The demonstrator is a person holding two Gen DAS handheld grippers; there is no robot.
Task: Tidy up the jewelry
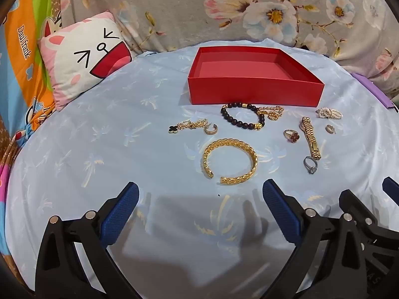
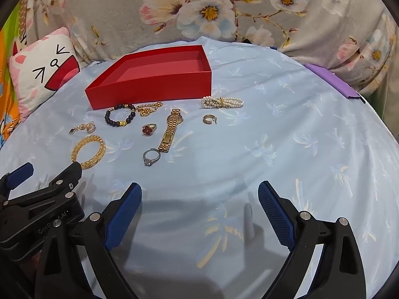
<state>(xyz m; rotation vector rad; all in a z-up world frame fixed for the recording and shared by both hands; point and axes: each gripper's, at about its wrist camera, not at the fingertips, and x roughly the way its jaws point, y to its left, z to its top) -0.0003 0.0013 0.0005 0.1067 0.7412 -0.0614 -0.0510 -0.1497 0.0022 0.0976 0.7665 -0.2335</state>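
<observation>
An open red box (image 1: 254, 92) (image 2: 149, 92) stands empty on the light blue cloth. In front of it lie a gold cuff bangle (image 1: 229, 162) (image 2: 88, 152), a black bead bracelet (image 1: 243, 115) (image 2: 119, 117), a gold chain (image 1: 273, 112) (image 2: 148, 108), a gold watch (image 1: 310, 137) (image 2: 170, 129), a red clover ring (image 1: 291, 134) (image 2: 149, 129), a silver stone ring (image 1: 310, 165) (image 2: 150, 158), a pearl bracelet (image 1: 329, 113) (image 2: 222, 102), a small hoop (image 1: 330, 129) (image 2: 209, 119) and a clover chain with a hoop (image 1: 192, 126) (image 2: 83, 127). My left gripper (image 1: 200, 191) is open just short of the bangle. My right gripper (image 2: 199, 191) is open over bare cloth.
A cat-face cushion (image 1: 84, 62) (image 2: 42, 74) lies at the back left. A floral sheet (image 1: 224, 7) rises behind the cloth. A purple strip (image 2: 331, 79) lies at the back right. The left gripper's body (image 2: 37, 199) shows at the right view's lower left.
</observation>
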